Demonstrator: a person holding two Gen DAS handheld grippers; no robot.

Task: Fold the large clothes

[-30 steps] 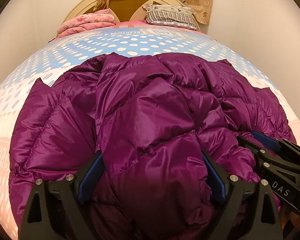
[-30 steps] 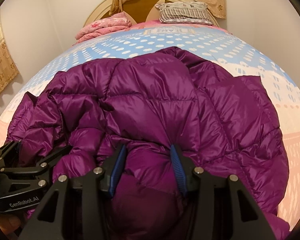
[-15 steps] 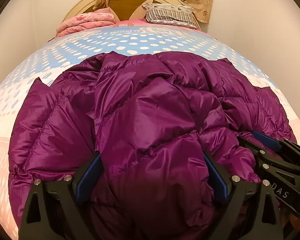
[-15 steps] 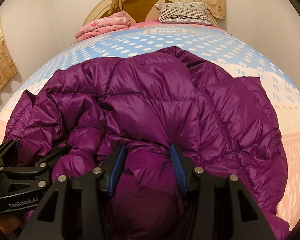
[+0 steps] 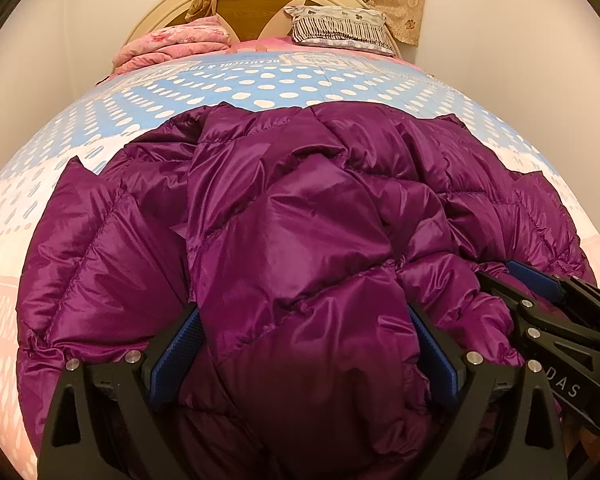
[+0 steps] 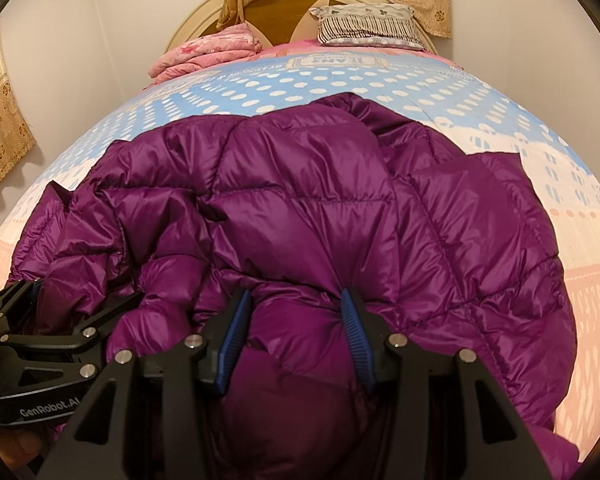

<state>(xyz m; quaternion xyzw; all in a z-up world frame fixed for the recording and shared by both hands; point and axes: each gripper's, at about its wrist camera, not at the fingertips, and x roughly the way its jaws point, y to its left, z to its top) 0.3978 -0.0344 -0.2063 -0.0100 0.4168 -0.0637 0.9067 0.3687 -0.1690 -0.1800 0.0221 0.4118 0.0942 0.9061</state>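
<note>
Two views. Left wrist: the left gripper (image 5: 304, 344) has its blue pads clamped wide on a thick fold of the purple down jacket (image 5: 300, 216), heaped on the polka-dot bedspread (image 5: 260, 84). Right wrist: the right gripper (image 6: 296, 328) pinches a narrower jacket bulge.

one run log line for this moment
left gripper: shut on purple down jacket | right gripper: shut on jacket | jacket bunched on bed

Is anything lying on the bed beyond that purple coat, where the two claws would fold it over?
Nothing visible. Both grippers, left and right, already pinch the purple down jacket. The dotted bedspread beyond it is bare; the pink quilt and striped pillow sit by the headboard.
</note>
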